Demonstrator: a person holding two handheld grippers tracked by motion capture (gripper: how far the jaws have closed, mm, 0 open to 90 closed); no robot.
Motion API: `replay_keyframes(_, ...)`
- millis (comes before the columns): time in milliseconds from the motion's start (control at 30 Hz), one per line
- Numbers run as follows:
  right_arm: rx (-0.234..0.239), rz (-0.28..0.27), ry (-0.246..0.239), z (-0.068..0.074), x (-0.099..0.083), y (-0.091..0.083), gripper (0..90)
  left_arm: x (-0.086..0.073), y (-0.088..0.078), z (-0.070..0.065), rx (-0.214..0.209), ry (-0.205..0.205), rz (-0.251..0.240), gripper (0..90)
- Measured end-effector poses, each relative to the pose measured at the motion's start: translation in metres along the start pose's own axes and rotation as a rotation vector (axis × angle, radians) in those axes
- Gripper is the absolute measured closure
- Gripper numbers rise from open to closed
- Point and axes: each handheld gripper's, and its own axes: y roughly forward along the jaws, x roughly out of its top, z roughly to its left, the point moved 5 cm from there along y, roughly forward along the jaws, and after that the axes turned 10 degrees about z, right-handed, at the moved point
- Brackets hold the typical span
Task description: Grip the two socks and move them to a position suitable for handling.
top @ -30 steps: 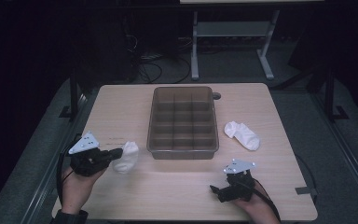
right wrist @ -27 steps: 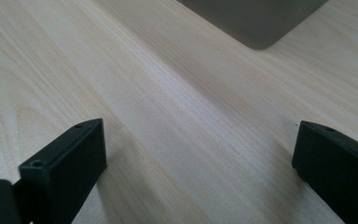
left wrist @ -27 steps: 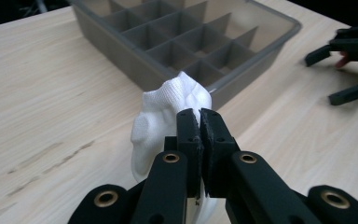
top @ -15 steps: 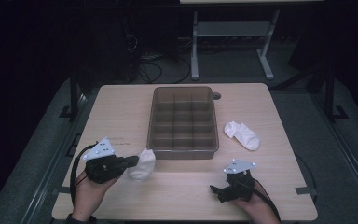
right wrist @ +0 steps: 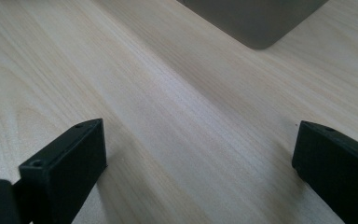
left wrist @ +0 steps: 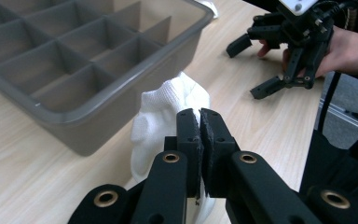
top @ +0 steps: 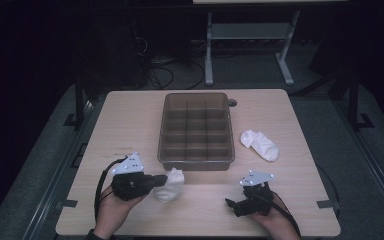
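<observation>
Two jaws of the left gripper (left wrist: pixel 199 122) stand pressed together on a fold of the white sock (left wrist: pixel 168 116), which hangs bunched from the pads. In the high view this gripper (top: pixel 161 180) now sits just off the near-left corner of the divided bin (top: pixel 196 129); a second ago it held the same sock (top: pixel 170 184) farther to the left of that corner, well clear of the bin's near wall. The grip on the sock is unchanged through the shift. The carried sock therefore lies just beside the bin's near wall, above the tabletop (top: pixel 130 120), not yet over any compartment.

The right gripper (top: pixel 236 205) rests near the bin's near-right corner with its jaws spread wide and nothing between them; it has kept its place. A second sock (top: pixel 260 145) lies flat on the table just right of the bin.

Judgement: the transfer is mid-way. The left gripper probably needs to lift over the near wall before release.
</observation>
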Motion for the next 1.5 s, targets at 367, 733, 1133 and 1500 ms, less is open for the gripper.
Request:
replay_keyframes(367,-0.005,-0.001,-0.007,-0.001,0.0,0.0,2.4,0.0,0.026,-0.006,-0.023,0.018,0.04,87.3)
replay_keyframes(733,-0.004,0.0,-0.007,-0.001,0.0,0.0,2.4,-0.008,0.049,0.007,-0.001,0.001,0.084,87.2)
replay_keyframes(1133,-0.005,0.0,-0.008,-0.001,0.0,0.0,2.4,-0.019,0.075,0.02,0.046,0.01,0.18,86.3)
replay_keyframes(1500,-0.004,0.001,-0.004,-0.001,0.0,0.0,2.4,-0.022,0.058,0.019,0.083,0.017,0.154,69.4)
